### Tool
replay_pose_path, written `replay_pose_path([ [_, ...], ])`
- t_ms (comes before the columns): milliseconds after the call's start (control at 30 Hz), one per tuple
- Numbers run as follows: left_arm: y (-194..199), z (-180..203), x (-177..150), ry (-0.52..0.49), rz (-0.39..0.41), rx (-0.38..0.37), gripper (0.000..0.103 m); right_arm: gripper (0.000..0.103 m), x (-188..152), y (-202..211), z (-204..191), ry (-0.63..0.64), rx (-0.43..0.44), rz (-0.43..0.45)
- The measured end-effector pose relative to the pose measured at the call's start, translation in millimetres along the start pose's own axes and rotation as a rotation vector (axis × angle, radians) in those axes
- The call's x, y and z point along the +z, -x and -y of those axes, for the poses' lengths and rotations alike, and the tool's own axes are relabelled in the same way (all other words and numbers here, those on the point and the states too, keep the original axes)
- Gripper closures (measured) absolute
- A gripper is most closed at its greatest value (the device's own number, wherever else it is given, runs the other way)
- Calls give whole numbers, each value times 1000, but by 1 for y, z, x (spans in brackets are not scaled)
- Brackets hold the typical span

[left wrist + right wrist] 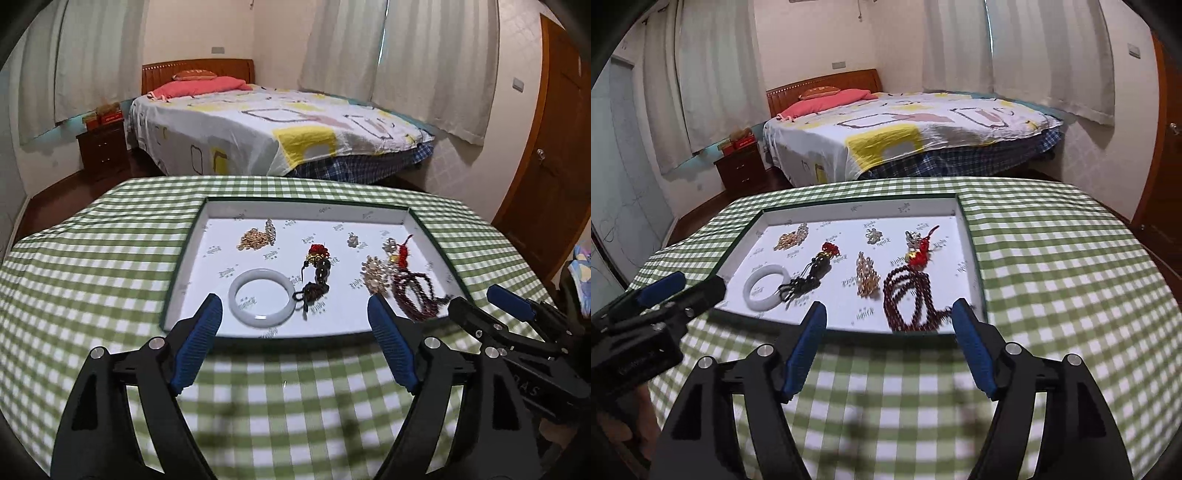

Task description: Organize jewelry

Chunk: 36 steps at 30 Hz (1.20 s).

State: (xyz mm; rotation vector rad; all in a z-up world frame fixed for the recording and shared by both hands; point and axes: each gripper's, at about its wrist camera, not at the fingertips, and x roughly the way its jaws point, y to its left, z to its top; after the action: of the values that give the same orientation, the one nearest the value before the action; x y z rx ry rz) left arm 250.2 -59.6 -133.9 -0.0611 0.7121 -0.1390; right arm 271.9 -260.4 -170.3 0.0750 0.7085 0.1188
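Both grippers, left gripper (295, 314) and right gripper (889, 317), hang spread and empty near the tray (306, 207); white bangle (262, 297), bead strand (916, 302) and brooches lie unsorted, apparently all remaining.

The tablecloth (110, 266) is green-and-white gingham. The tray (738, 254) has a dark green rim and a white floor printed with small grey logos. In it lie a milky white bangle (261, 297), dark red beads (910, 302), a gold chain (255, 238). Blue pads (807, 343) line black grippers.
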Motion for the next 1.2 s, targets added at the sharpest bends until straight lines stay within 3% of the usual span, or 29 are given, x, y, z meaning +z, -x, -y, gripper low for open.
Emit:
replay_pose_path([
  [33,10,0,-1,-1,5,8,17,35,-1,8,0,0,-3,5],
  [533,153,-10,-13,22,155,78,10,30,-6,132,-22,52,14,142],
  [1000,242,-20,-28,44,252,118,10,30,-14,210,-25,78,-1,242],
  [1200,256,-19,-31,41,272,127,9,29,-18,222,-26,88,-4,266],
])
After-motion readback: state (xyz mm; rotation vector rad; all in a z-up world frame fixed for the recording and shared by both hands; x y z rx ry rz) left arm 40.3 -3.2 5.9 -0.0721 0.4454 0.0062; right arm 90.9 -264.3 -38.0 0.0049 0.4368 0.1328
